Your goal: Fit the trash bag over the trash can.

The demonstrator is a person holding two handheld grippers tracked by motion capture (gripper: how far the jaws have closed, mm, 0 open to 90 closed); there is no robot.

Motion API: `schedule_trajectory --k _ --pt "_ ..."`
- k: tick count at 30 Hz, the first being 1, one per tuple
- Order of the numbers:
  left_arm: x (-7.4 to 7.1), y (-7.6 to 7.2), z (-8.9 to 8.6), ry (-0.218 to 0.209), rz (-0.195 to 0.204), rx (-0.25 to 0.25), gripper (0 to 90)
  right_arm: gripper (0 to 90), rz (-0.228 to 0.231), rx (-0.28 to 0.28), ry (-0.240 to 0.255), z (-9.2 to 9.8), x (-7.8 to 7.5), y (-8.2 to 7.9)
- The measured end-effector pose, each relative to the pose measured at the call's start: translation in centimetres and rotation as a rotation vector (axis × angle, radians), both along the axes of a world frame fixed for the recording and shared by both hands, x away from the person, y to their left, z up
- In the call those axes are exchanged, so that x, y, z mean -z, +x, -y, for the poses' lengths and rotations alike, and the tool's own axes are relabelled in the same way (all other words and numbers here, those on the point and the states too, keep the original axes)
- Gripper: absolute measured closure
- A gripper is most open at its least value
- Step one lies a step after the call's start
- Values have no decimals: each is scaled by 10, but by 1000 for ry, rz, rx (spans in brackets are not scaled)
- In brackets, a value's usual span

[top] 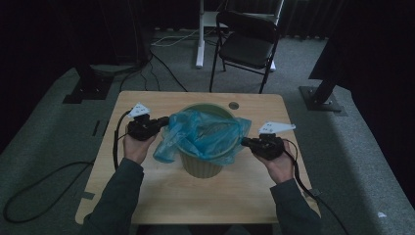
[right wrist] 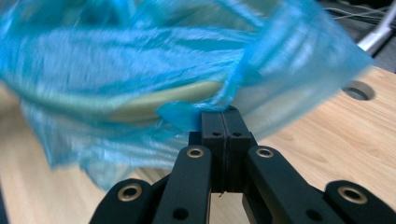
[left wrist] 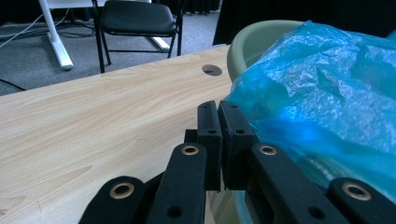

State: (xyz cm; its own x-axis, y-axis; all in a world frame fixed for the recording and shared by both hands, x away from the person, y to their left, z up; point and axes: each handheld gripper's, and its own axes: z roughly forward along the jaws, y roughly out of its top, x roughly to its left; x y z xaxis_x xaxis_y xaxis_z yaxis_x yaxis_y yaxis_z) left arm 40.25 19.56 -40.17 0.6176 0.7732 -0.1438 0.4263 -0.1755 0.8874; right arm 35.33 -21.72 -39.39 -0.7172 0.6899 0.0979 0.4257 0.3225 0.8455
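A pale green bin [top: 200,167] stands mid-table with a blue plastic bag [top: 205,132] draped in and over its rim. My left gripper [top: 165,120] is at the bag's left side, shut on its edge. In the left gripper view the jaws [left wrist: 219,107] press together where the bag [left wrist: 317,93] meets their tip, with the bin rim [left wrist: 252,35] behind. My right gripper [top: 243,142] is at the bag's right side. In the right gripper view its jaws [right wrist: 224,114] are shut on a fold of the bag [right wrist: 140,51], in front of the bin rim [right wrist: 154,105].
The wooden table [top: 195,196] has a round hole [top: 233,105] behind the bin. A black folding chair [top: 247,41] and a white desk leg [top: 199,34] stand beyond the far edge. Cables trail across the floor at the left.
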Motion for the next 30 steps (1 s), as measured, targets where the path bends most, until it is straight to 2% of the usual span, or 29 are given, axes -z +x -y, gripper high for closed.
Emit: schedule_trajectory --k 1,2,5,7,9,10,12,20,25,26,28,30 --pt "0 0 0 0 0 0 873 900 0 0 0 0 0 0" --pt "1 3 1 -4 -11 -12 873 900 -20 40 24 5 2 8" --pt "3 4 1 -14 -23 -17 867 893 -28 51 28 5 4 10" --pt "2 3 -2 -25 -17 -21 825 818 -28 47 34 6 2 9" --pt "-1 1 -7 -33 -11 -36 778 759 -17 36 32 8 -1 5" --pt "-1 1 -7 -33 -11 -36 760 759 -17 36 32 8 -1 5" --pt "-6 -3 -15 -44 2 -57 712 696 2 21 37 12 -8 -1" --pt "-21 -14 -22 -46 52 -75 582 609 61 0 64 17 -30 -11" --pt "-28 -20 -18 -40 81 -47 517 603 75 -6 66 15 -34 -10" --pt "-33 -23 -12 -27 96 -30 503 597 79 0 59 14 -35 -8" --pt "-35 -24 -9 -23 103 -20 488 594 78 2 57 13 -35 -7" --pt "-43 -29 0 -17 122 12 450 592 80 2 51 10 -35 -5"
